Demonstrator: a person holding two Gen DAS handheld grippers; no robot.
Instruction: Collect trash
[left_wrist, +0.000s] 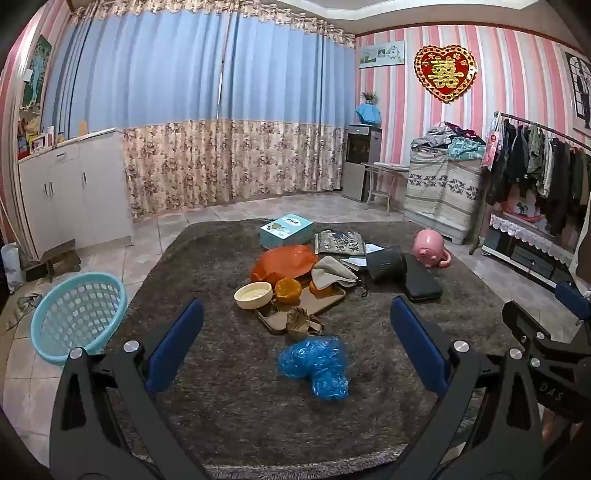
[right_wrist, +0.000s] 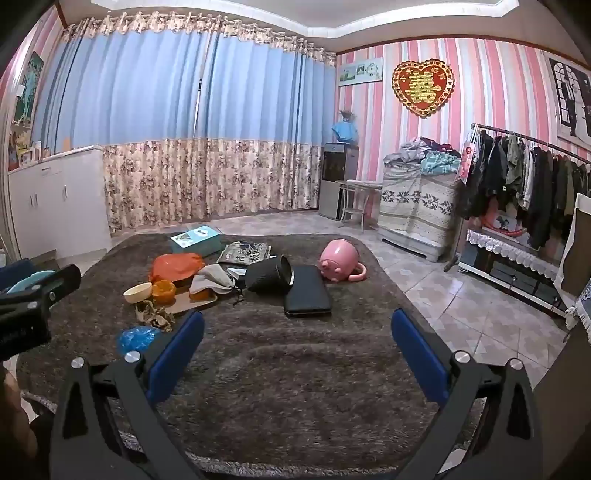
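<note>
A crumpled blue plastic bag (left_wrist: 316, 363) lies on the brown rug (left_wrist: 229, 406), between and just ahead of my open, empty left gripper (left_wrist: 295, 325). Beyond it lie a crumpled brown wrapper (left_wrist: 301, 323), orange peel cups (left_wrist: 287, 290) on a brown tray (left_wrist: 325, 301), and an orange plastic bag (left_wrist: 284, 262). A light blue basket (left_wrist: 77, 315) stands on the floor at left. My right gripper (right_wrist: 297, 332) is open and empty over bare rug (right_wrist: 295, 387); the blue bag (right_wrist: 137, 339) and the wrapper (right_wrist: 153, 314) show to its left.
On the rug also lie a cream bowl (left_wrist: 253, 294), a grey cloth (left_wrist: 332, 275), a teal box (left_wrist: 286, 230), a black cylinder (left_wrist: 386, 264), a black case (left_wrist: 421, 282) and a pink piggy pot (left_wrist: 430, 248). A clothes rack (right_wrist: 524, 184) stands at right, white cabinets (left_wrist: 70, 188) at left.
</note>
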